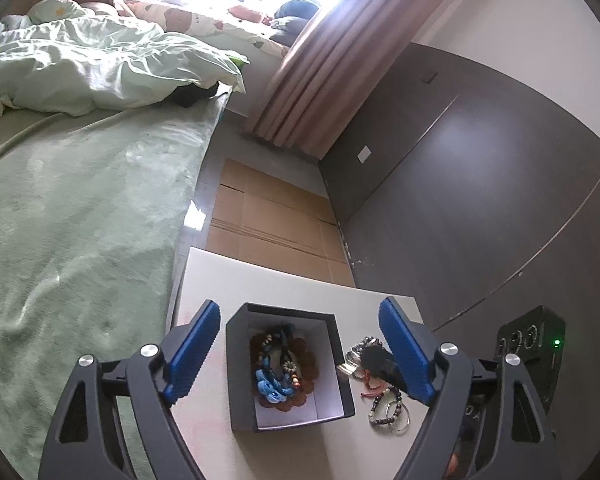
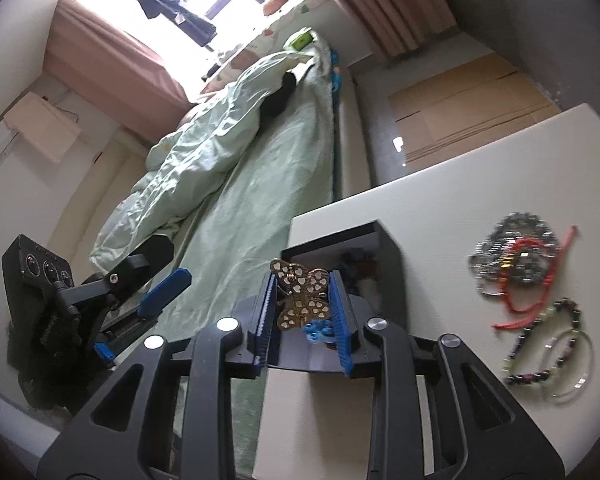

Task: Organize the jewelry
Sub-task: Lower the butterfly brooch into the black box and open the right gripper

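A black open box (image 1: 244,380) stands on the white table (image 1: 268,280). Inside it lie a brown bead necklace (image 1: 304,360) and a blue piece (image 1: 270,388). My left gripper (image 1: 300,305) is open, its blue pads on either side of the box and apart from it, with nothing between them but the box. My right gripper (image 2: 302,280) is shut on a gold butterfly clip (image 2: 300,300) and holds it above the near side of the box (image 2: 388,264). Loose bracelets (image 1: 388,404) lie on the table right of the box.
A silver chain pile with a red cord (image 2: 512,256) and bead bracelets with a bangle (image 2: 552,344) lie on the table (image 2: 440,184). The left gripper (image 2: 160,270) hangs over the green bed (image 2: 252,216). Flattened cardboard (image 1: 268,216) covers the floor beyond the table.
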`<control>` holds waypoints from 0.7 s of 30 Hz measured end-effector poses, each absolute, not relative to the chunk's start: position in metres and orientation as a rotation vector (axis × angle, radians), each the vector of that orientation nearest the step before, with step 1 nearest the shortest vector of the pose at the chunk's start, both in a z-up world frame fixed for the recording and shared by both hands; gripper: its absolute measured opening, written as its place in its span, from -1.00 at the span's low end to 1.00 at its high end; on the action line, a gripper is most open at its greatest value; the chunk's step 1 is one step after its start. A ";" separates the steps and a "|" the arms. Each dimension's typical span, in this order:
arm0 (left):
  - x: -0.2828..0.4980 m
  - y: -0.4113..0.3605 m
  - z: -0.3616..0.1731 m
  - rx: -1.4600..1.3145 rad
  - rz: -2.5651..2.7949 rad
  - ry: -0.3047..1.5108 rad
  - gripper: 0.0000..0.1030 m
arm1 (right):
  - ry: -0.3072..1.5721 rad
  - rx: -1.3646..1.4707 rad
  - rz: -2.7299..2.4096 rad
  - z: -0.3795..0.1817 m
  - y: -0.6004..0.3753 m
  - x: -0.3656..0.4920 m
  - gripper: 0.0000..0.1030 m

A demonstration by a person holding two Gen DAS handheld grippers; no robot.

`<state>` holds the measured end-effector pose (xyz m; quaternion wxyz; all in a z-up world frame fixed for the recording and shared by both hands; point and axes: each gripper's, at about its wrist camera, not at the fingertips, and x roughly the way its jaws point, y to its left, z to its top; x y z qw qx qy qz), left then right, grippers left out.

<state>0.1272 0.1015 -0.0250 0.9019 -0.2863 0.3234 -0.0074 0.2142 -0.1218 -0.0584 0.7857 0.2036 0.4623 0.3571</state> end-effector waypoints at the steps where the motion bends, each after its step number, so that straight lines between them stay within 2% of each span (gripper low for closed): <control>1: 0.127 0.103 -0.025 -0.595 -0.012 0.669 0.54 | 0.995 0.435 0.777 -0.060 -0.118 0.216 -0.23; 2: 0.127 0.104 -0.025 -0.597 -0.010 0.669 0.54 | 0.995 0.432 0.773 -0.062 -0.117 0.218 -0.06; 3: 0.127 0.105 -0.026 -0.600 -0.008 0.669 0.55 | 0.994 0.435 0.757 -0.064 -0.117 0.219 0.30; 4: 0.127 0.106 -0.026 -0.602 -0.006 0.669 0.56 | 0.988 0.446 0.746 -0.064 -0.118 0.220 0.46; 14: 0.124 0.111 -0.022 -0.621 -0.001 0.655 0.61 | 0.985 0.456 0.679 -0.057 -0.155 0.216 0.48; 18: 0.124 0.106 -0.020 -0.608 -0.019 0.658 0.61 | 0.981 0.457 0.633 -0.052 -0.175 0.211 0.60; 21: 0.126 0.097 -0.019 -0.585 -0.035 0.669 0.61 | 0.983 0.472 0.603 -0.050 -0.190 0.209 0.61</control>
